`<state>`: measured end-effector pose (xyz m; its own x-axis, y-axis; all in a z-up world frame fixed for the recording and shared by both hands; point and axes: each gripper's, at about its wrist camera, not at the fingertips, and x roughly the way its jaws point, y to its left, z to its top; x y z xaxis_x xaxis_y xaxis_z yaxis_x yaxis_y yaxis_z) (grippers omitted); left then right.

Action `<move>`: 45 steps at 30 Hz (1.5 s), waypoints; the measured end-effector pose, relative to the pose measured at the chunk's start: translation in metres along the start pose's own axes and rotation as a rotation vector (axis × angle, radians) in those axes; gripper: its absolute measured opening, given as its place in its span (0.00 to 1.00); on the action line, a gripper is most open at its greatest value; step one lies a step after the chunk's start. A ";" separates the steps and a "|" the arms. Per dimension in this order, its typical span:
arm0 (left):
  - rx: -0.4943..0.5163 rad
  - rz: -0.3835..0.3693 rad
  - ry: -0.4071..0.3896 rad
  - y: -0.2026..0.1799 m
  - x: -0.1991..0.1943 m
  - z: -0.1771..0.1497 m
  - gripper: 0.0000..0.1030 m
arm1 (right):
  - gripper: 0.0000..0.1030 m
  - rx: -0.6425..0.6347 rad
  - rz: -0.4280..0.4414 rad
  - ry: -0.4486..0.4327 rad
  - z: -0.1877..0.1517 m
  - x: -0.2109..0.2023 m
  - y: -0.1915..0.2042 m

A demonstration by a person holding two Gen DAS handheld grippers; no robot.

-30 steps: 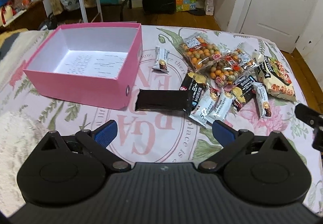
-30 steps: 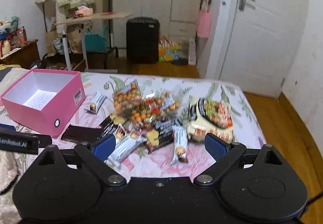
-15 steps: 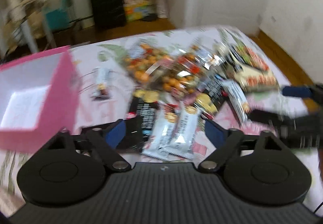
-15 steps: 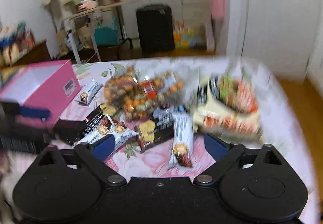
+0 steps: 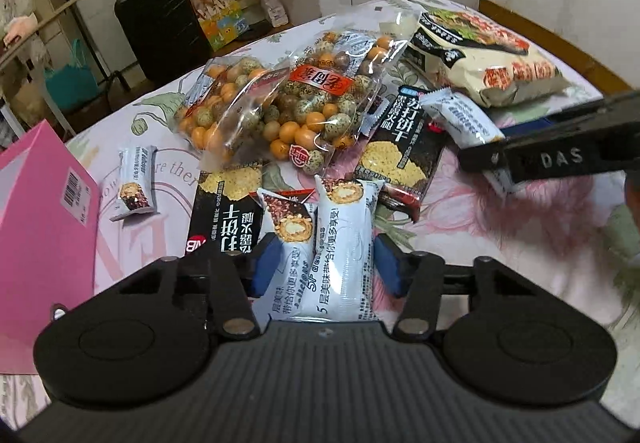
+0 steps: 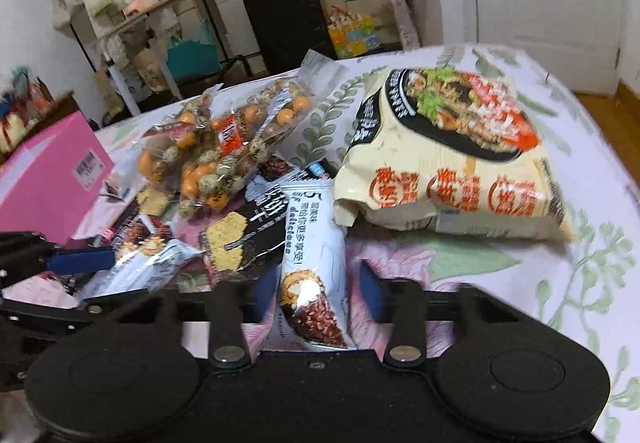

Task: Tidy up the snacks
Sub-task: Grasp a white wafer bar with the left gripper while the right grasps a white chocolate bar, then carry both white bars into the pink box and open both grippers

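While the pink box [image 5: 36, 227] sits at the left edge of the bed [image 5: 520, 219], only its outer side wall and barcode label show, so its contents cannot be told. Snacks lie in a heap on the floral bed cover to the right of the box.

Left gripper [image 5: 326, 265]: blue fingers [image 5: 266, 263] spread, one on each side of two white wafer bars [image 5: 340, 243] lying side by side; pads close to the wrappers, contact not clear, not clamped. The bars overlap a black cracker pack [image 5: 230, 215].

Right gripper [image 6: 318, 285]: fingers apart, straddling a single white wafer bar [image 6: 314, 243] with a nut-and-cream picture at the near end; gaps visible on both sides, so released. This bar rests on a second black cracker pack [image 6: 240, 239].

Behind them: a clear bag of orange and speckled coated nuts [image 5: 280, 111], red label on top, crumpled. Far right: a cream noodle multipack [image 6: 452, 163] with a bowl photo, just beside the single bar. One more small wafer bar [image 5: 134, 185] lies alone between box and heap.

Background: black suitcase [image 5: 160, 23], white door [image 6: 540, 3].
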<state>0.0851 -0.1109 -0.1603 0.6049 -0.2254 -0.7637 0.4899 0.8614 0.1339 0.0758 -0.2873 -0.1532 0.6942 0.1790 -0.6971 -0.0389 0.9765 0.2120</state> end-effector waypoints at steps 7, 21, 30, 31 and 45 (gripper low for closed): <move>0.003 -0.033 0.073 -0.005 0.003 0.005 0.26 | 0.29 0.007 -0.004 -0.026 -0.003 -0.013 0.006; -0.256 -0.125 0.203 0.030 -0.005 0.012 0.23 | 0.29 0.163 0.055 0.103 -0.006 -0.025 0.005; -0.333 -0.175 0.215 0.051 -0.055 0.015 0.23 | 0.29 0.130 0.072 0.189 -0.004 -0.047 0.040; -0.344 -0.166 0.223 0.056 -0.061 0.014 0.23 | 0.29 0.118 0.076 0.197 -0.004 -0.050 0.044; -0.457 -0.184 0.245 0.135 -0.132 -0.017 0.23 | 0.29 -0.096 0.288 0.235 0.019 -0.096 0.135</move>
<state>0.0611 0.0432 -0.0524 0.3447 -0.3253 -0.8805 0.2185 0.9401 -0.2618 0.0178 -0.1751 -0.0451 0.4615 0.4590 -0.7592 -0.2831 0.8872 0.3644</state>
